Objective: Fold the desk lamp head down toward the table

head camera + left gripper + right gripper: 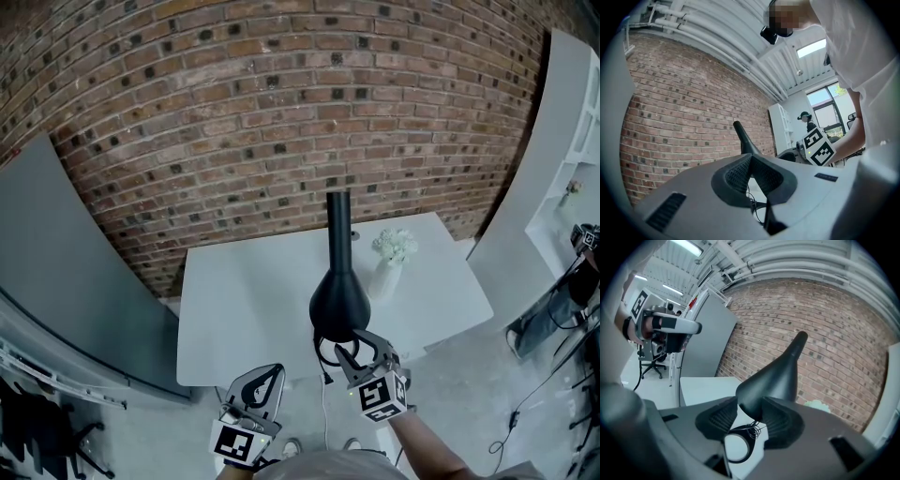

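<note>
The black cone-shaped lamp head [337,300] hangs over the front of the white table [244,309], its stem [338,220] running back toward the brick wall. My right gripper [350,343] is shut on the wide lower end of the lamp head [773,378], with a pad on each side. Below it lie a black ring and coiled cable [739,445]. My left gripper [270,375] is shut on nothing and held off the table's front edge, left of the lamp. The lamp [743,138] shows small beyond it in the left gripper view.
A white vase of white flowers [389,267] stands on the table just right of the lamp. A brick wall [281,122] backs the table. A grey panel [56,272] stands to the left and white shelving [562,159] to the right. Cables lie on the floor [525,403].
</note>
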`<state>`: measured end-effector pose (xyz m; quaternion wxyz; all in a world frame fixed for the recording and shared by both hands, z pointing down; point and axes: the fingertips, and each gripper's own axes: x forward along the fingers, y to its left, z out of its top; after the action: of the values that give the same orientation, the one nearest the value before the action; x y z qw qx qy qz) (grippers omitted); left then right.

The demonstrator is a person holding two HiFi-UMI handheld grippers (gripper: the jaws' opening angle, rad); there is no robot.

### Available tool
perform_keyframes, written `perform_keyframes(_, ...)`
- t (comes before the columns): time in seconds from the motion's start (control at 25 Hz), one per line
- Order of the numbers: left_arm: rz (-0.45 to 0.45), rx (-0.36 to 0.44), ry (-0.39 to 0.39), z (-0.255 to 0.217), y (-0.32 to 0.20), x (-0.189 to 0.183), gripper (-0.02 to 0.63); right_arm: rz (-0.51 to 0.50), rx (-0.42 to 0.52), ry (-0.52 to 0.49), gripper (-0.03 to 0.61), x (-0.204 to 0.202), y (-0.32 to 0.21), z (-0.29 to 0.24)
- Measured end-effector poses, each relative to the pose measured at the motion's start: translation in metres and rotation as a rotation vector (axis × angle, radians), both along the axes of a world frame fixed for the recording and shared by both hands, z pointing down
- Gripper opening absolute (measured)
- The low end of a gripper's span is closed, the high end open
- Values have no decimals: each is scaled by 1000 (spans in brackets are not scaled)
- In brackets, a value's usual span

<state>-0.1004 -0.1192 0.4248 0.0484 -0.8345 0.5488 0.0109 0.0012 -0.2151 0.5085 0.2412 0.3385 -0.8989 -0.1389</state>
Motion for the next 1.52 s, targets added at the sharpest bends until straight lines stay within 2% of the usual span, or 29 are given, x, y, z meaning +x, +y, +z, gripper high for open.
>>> perform_keyframes(0.32,1,-8,6,3,2,1,8,2,-3,-16,169,0,5,-5)
perform_keyframes(0.44,15,-4,8,2,2,7,8,2,-3,-41,125,4,10,-12)
perform_keyframes(0.92,40,-11,15,6,3,14,8,87,1,-117,45,21,16,-27)
perform_keyframes(1.52,69,-8,26,8,8,13,8,89,15,-166,23,16,34,-41)
